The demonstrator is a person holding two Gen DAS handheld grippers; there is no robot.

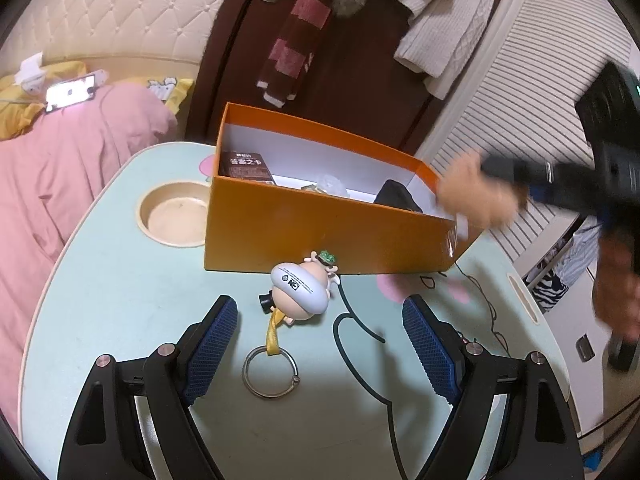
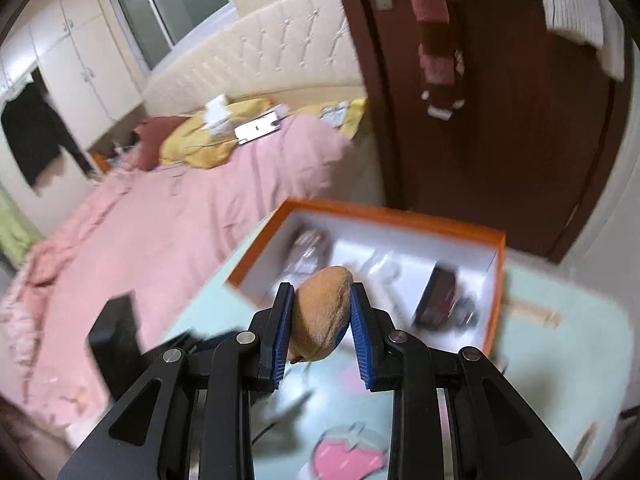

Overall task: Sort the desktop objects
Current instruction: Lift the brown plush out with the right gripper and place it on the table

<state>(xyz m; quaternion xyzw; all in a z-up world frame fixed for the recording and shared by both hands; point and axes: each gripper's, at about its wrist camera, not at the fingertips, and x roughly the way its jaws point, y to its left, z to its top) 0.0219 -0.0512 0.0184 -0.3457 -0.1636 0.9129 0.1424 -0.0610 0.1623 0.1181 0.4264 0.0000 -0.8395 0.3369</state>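
Note:
An orange box point(image 1: 320, 228) with a white inside stands on the pale green table point(image 1: 120, 300); it holds a dark card pack point(image 1: 246, 166) and a black item point(image 1: 396, 196). A cartoon figure keychain point(image 1: 300, 288) with a yellow strap and metal ring point(image 1: 270, 372) lies in front of the box, between the fingers of my left gripper point(image 1: 320, 344), which stands open above it. My right gripper point(image 2: 320, 320) is shut on a tan plush toy point(image 2: 322, 312), held above the table near the box point(image 2: 400, 220). In the left wrist view that toy point(image 1: 472, 196) blurs over the box's right end.
A round wooden cup recess point(image 1: 176, 216) sits left of the box. A black cable point(image 1: 360, 356) runs across the table. A pink-covered bed point(image 2: 160, 220) lies beyond the table's left edge, a dark door point(image 1: 340, 60) with hanging clothes behind the box.

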